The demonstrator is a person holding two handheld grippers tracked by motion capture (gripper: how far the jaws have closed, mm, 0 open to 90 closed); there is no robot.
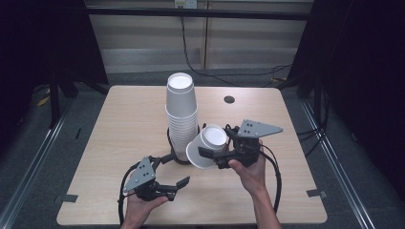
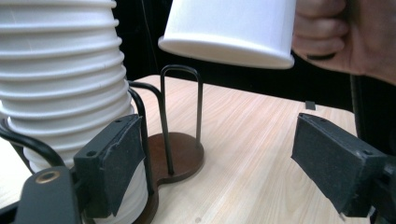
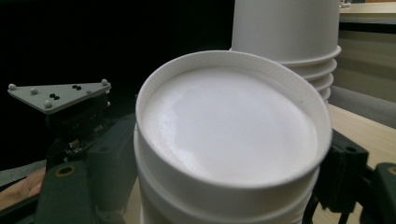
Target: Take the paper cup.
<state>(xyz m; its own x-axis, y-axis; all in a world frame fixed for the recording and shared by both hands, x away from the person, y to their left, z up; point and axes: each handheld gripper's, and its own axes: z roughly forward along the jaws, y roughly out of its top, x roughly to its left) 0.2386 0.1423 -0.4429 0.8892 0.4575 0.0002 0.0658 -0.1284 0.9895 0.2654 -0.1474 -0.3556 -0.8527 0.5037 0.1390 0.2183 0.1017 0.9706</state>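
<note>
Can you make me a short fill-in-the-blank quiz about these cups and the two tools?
1. The right tool is shut on a white paper ____.
2. The tall stack of upside-down cups stands in a wire ____ with a brown base.
3. The left tool has its jaws ____ and holds nothing.
4. The held cup hangs ____ the table, not touching it.

Missing words: cup; holder; open; above
</note>
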